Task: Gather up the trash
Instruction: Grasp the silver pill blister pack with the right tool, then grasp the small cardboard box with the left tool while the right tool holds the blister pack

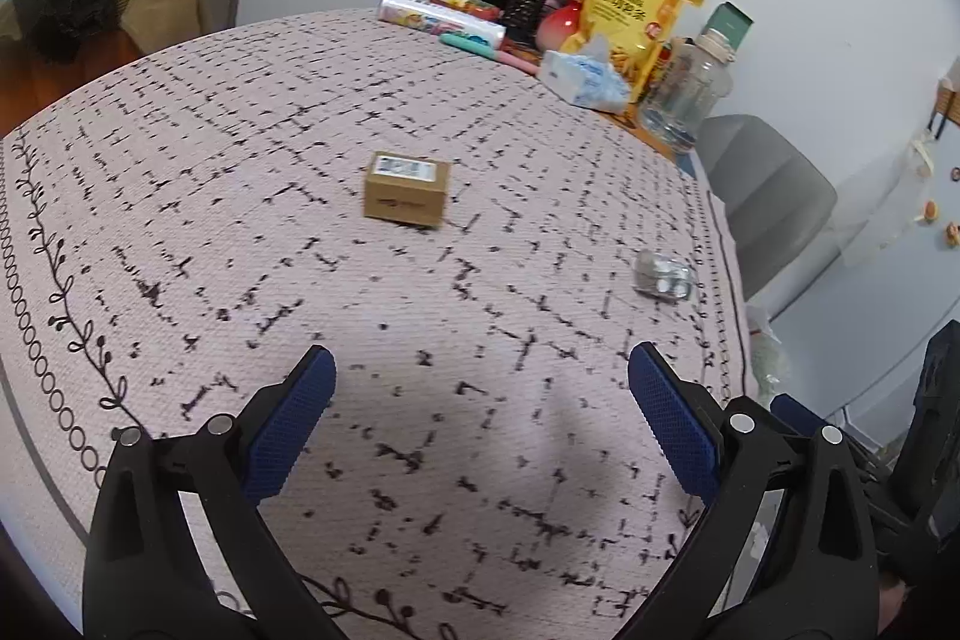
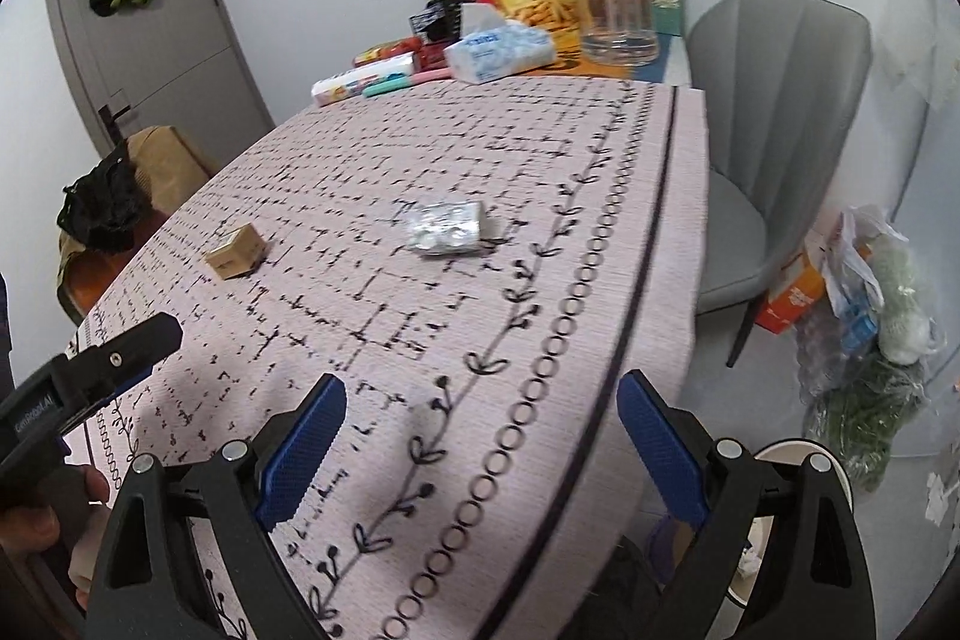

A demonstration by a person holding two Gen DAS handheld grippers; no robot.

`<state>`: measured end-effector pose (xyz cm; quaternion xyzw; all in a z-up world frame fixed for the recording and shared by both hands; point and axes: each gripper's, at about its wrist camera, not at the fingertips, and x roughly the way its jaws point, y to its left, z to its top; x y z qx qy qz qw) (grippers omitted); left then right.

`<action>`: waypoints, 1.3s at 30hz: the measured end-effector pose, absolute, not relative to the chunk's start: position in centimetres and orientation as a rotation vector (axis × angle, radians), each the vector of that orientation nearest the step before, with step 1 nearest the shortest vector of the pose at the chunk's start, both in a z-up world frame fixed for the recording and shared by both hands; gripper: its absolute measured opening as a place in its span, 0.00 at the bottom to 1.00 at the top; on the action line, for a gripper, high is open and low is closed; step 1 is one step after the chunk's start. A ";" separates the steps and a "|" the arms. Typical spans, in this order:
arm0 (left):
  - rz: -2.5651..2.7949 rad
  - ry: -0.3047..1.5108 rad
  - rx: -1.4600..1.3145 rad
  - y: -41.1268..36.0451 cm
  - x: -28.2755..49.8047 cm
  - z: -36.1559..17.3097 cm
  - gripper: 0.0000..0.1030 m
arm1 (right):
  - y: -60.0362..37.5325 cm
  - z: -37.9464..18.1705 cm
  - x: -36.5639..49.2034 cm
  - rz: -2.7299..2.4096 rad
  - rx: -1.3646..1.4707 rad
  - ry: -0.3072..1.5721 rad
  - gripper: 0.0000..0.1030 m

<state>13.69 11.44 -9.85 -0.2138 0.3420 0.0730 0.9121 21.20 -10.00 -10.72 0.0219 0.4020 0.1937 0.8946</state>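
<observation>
Counted on the patterned tablecloth (image 1: pixel 240 148): one small cardboard box (image 1: pixel 406 189) at centre; one crumpled silver blister pack (image 1: pixel 662 275) at 3 o'clock of it. At 1 o'clock: one tissue pack (image 1: pixel 585 79), one yellow snack bag (image 1: pixel 636 22), one clear plastic jar (image 1: pixel 690 88). One grey chair (image 2: pixel 774 112).

The left claw (image 1: pixel 480 364) fills the lower part of its own view, its two black arms rising from the bottom corners, the blue-padded fingers (image 1: pixel 294 418) spread wide with nothing between them. The right claw (image 2: pixel 483 391) sits likewise low in its view, fingers (image 2: pixel 660 445) wide apart and empty. At the left edge of the right wrist view, the left claw shows again from the side as a dark tip pointing toward upper right, and a hand (image 2: pixel 36 514) grips its handle in the lower left corner.
</observation>
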 end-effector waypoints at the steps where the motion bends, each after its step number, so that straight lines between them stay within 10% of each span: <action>1: 0.158 0.706 -0.442 11.6 13.6 -9.9 0.94 | -9.7 -10.7 21.3 0.408 0.042 0.835 0.87; 26: 0.255 0.749 -0.461 15.0 17.0 -10.5 0.94 | -4.7 -12.2 30.8 0.446 0.004 0.905 0.72; 32: 0.257 0.760 -0.461 15.6 18.7 -10.7 0.94 | -3.4 -12.5 31.9 0.389 -0.045 0.899 0.38; 39: 0.263 0.772 -0.458 16.3 21.0 -11.2 0.94 | -4.7 -11.4 30.5 0.418 -0.006 0.876 0.38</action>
